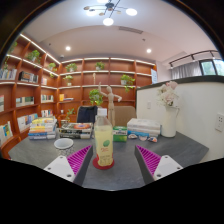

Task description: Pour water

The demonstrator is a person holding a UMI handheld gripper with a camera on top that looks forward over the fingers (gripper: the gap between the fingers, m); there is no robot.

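Observation:
A clear bottle of yellowish liquid with a green-and-white label stands upright on a red coaster on the dark grey table. My gripper is open, its magenta pads spread wide at either side. The bottle stands between and just ahead of the fingertips, with a clear gap on each side. A white bowl sits on the table left of the bottle, beyond the left finger.
Behind the bottle are stacked books, a flat box, a green carton, a tissue box and a white vase of flowers. Lit wooden shelves line the back wall.

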